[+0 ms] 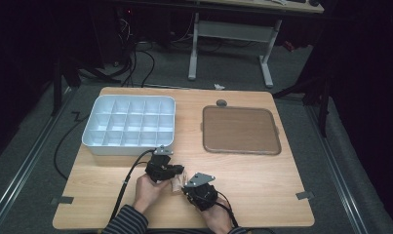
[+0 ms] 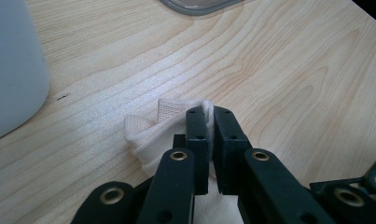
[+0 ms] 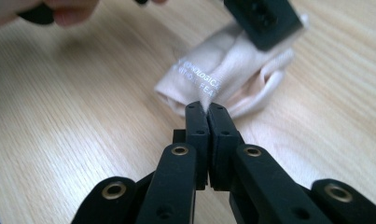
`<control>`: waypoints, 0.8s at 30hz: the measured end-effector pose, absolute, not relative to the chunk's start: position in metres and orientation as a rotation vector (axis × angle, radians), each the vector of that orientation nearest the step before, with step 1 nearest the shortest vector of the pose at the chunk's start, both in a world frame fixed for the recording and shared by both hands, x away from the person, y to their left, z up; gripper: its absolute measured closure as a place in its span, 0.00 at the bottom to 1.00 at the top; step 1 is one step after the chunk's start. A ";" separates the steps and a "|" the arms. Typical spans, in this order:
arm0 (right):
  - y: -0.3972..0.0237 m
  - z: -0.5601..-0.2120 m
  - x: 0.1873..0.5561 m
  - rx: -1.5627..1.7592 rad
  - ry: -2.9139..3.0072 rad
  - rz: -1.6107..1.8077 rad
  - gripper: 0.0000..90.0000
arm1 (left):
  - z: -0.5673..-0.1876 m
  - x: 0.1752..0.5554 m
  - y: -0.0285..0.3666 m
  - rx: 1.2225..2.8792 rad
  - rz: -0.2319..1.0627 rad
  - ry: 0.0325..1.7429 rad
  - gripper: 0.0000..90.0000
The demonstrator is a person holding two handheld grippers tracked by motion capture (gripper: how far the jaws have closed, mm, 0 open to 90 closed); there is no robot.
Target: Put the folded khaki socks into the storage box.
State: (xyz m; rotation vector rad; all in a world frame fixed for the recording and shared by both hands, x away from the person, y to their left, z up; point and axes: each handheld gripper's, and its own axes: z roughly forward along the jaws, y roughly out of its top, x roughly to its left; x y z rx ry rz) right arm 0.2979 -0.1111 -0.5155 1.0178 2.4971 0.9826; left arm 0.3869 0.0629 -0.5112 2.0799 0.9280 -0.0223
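A small cream sock (image 1: 177, 183) lies bunched on the wooden table near its front edge, between my two grippers. In the left gripper view, the left gripper (image 2: 209, 112) is shut, its jaws pinching a fold of the sock (image 2: 150, 135). In the right gripper view, the right gripper (image 3: 205, 107) is shut on a thin edge of the sock (image 3: 223, 74), which carries small white printed lettering. The left gripper's black jaw (image 3: 265, 18) presses on the sock's far end there. From above, the left gripper (image 1: 178, 171) and the right gripper (image 1: 187, 188) sit close together, a hand on each.
A white compartment tray (image 1: 130, 147) stands at the table's back left, its wall (image 2: 13, 70) close to the left gripper. A brown square tray (image 1: 240, 129) lies at the back right, with a small grey disc (image 1: 221, 103) behind it. Bare wood stretches to the right.
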 end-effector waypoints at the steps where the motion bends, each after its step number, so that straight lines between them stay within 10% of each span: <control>1: -0.112 -0.517 0.298 1.015 2.504 0.967 0.99 | -0.511 0.387 0.063 2.080 -0.021 0.927 0.96; 14: -0.123 -0.515 0.297 1.069 2.490 1.088 0.87 | -0.514 0.385 0.060 2.092 0.015 0.907 0.96; 24: -0.115 -0.491 0.300 0.991 2.413 1.139 0.99 | -0.514 0.386 0.061 2.093 0.003 0.908 0.96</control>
